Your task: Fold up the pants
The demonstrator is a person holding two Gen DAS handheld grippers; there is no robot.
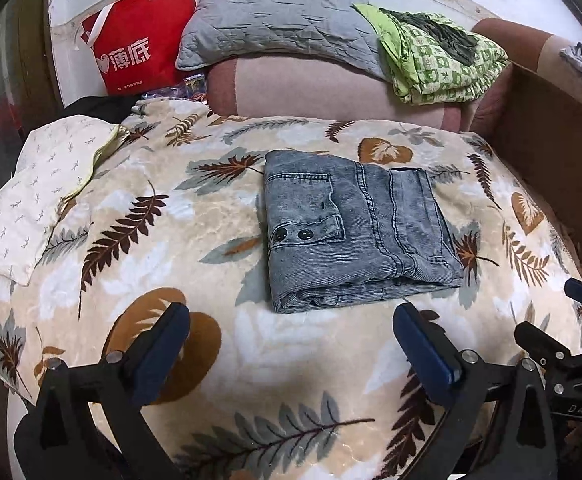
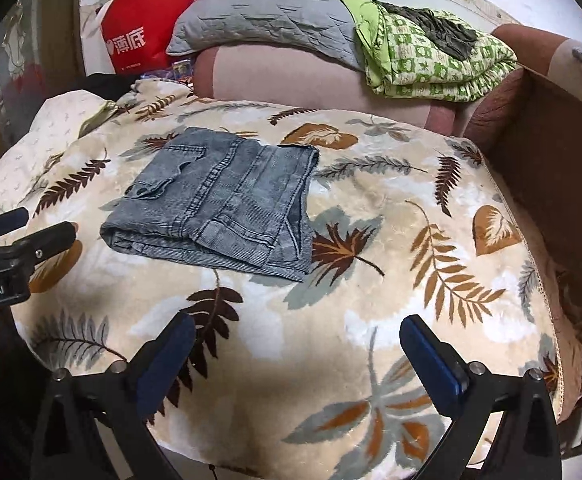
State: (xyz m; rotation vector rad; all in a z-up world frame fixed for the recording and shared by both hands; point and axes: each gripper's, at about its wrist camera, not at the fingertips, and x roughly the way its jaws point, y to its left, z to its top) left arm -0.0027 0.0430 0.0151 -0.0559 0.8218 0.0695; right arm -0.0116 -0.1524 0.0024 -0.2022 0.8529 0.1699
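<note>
Pants (image 1: 355, 228), grey-blue denim, folded into a compact rectangle, flat on leaf-print blanket (image 1: 211, 240) over the bed, flap pocket with two dark snaps facing up. Left gripper (image 1: 291, 344) and right gripper (image 2: 297, 354): both spread wide, nothing between the blue pads, held above the blanket on the near side of the pants and clear of them. Behind, toward the wall: red bag (image 1: 139, 48), grey quilted pillow (image 1: 275, 20), green patterned bedding (image 1: 439, 60); white printed cloth (image 1: 39, 192) at blanket's left edge.
</note>
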